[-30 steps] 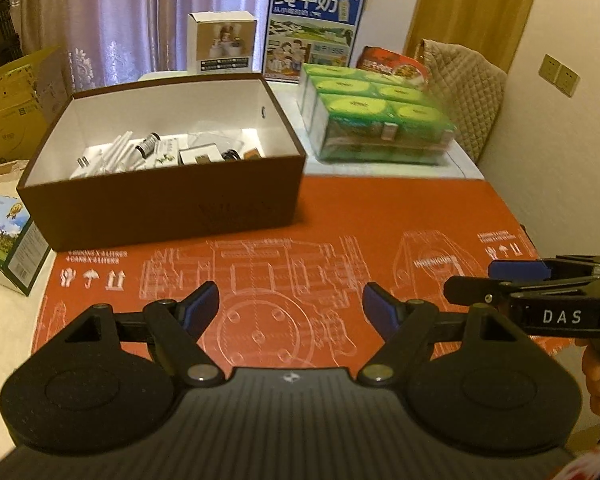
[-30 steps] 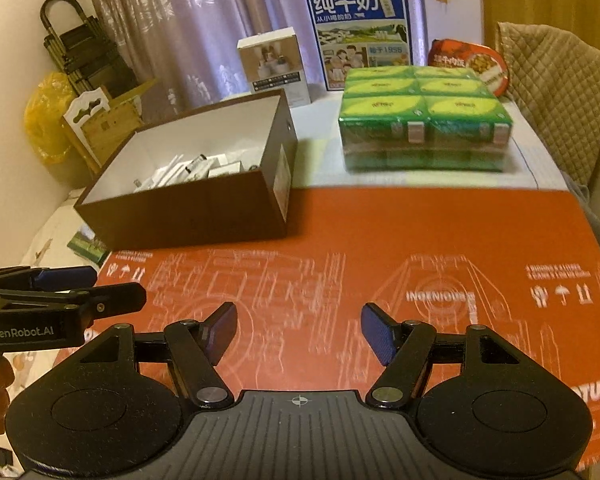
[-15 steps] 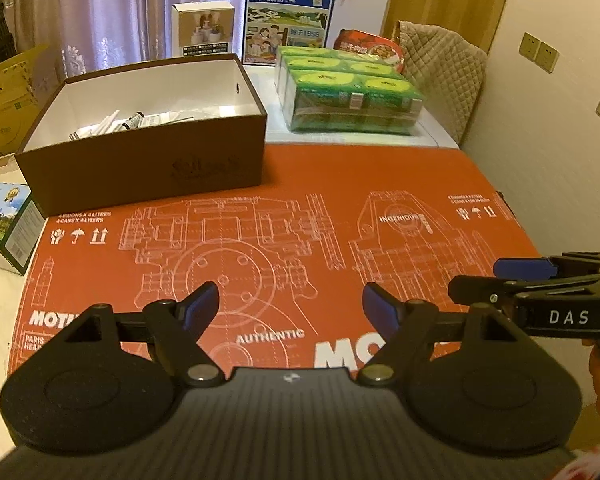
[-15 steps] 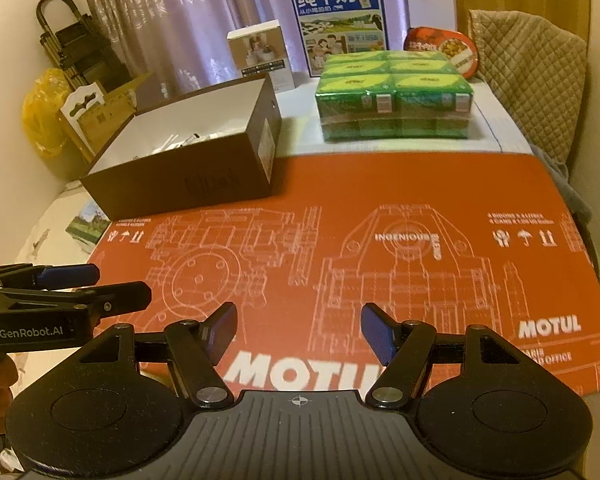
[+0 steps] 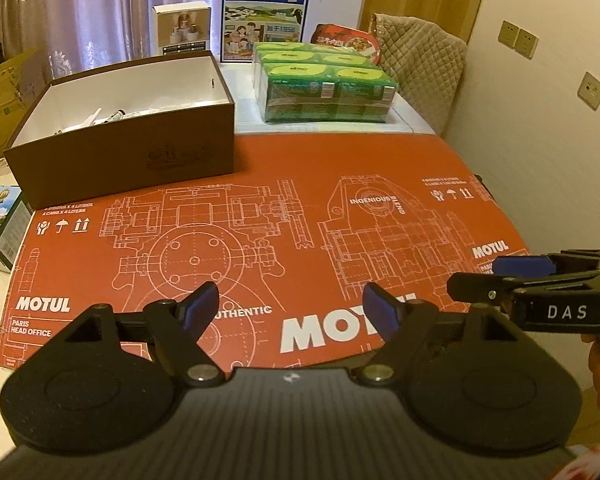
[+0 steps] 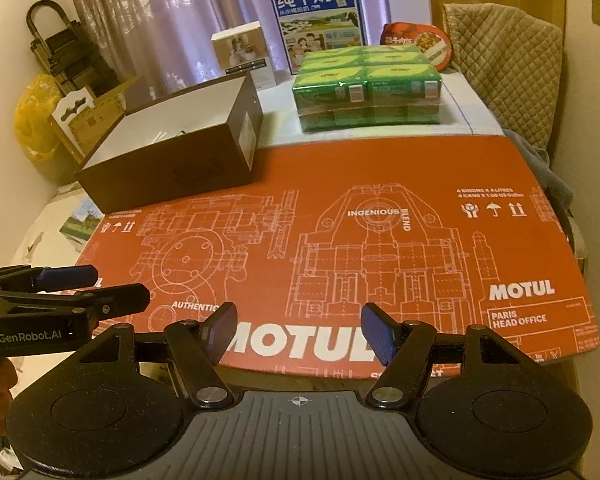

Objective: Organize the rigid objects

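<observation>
A brown open box [image 5: 120, 148] stands at the far left of the red Motul mat [image 5: 260, 216]; several small white items lie inside it [image 5: 108, 116]. It also shows in the right wrist view [image 6: 172, 160]. My left gripper [image 5: 290, 310] is open and empty, held over the mat's near edge. My right gripper [image 6: 298, 332] is open and empty, also over the near edge. Each gripper shows from the side in the other's view, the right [image 5: 500, 276] and the left [image 6: 112, 288].
A green shrink-wrapped pack of cartons [image 5: 324, 88] sits behind the mat on a white table. A blue milk carton box [image 5: 266, 16], a small white box [image 5: 182, 28] and a red bowl pack [image 5: 346, 40] stand at the back. A quilted chair [image 5: 416, 64] is at right.
Both grippers have drawn back from the box toward the mat's near edge, so more of the mat shows. Both stay open and empty.
</observation>
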Action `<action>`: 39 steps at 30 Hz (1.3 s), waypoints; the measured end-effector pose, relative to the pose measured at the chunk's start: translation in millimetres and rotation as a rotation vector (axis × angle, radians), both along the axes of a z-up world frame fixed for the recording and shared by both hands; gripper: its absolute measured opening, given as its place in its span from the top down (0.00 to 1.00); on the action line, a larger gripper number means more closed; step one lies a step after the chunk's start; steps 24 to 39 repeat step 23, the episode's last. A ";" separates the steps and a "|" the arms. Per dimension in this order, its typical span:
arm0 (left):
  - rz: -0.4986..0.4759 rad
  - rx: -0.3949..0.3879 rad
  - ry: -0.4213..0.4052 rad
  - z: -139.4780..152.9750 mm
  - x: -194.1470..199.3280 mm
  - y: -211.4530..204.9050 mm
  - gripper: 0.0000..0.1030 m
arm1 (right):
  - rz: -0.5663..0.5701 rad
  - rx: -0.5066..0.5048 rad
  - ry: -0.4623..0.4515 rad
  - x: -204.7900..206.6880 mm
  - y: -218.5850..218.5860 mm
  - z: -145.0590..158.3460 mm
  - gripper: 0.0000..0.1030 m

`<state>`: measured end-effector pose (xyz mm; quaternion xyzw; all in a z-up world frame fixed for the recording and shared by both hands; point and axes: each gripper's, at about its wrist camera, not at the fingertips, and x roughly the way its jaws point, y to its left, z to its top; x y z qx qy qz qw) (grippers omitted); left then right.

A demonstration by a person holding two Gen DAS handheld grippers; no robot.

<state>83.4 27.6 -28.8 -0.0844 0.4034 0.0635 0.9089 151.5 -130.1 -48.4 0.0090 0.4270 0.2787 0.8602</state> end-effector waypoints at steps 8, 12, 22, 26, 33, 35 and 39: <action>-0.009 0.007 -0.004 1.6 -3.2 -9.5 0.26 | -0.010 0.007 -0.005 -4.5 -9.5 1.5 0.36; -0.014 0.008 -0.002 0.9 -2.8 -10.7 0.26 | -0.014 0.009 -0.004 -6.1 -11.5 1.8 0.36; -0.029 0.008 -0.006 0.6 -2.9 -11.1 0.26 | -0.022 0.011 -0.001 -7.5 -14.1 2.2 0.36; -0.029 0.009 -0.005 0.8 -3.4 -11.4 0.26 | -0.022 0.011 -0.003 -7.7 -14.1 2.6 0.36; -0.029 0.009 -0.005 0.8 -3.4 -11.4 0.26 | -0.022 0.011 -0.003 -7.7 -14.1 2.6 0.36; -0.029 0.009 -0.005 0.8 -3.4 -11.4 0.26 | -0.022 0.011 -0.003 -7.7 -14.1 2.6 0.36; -0.029 0.009 -0.005 0.8 -3.4 -11.4 0.26 | -0.022 0.011 -0.003 -7.7 -14.1 2.6 0.36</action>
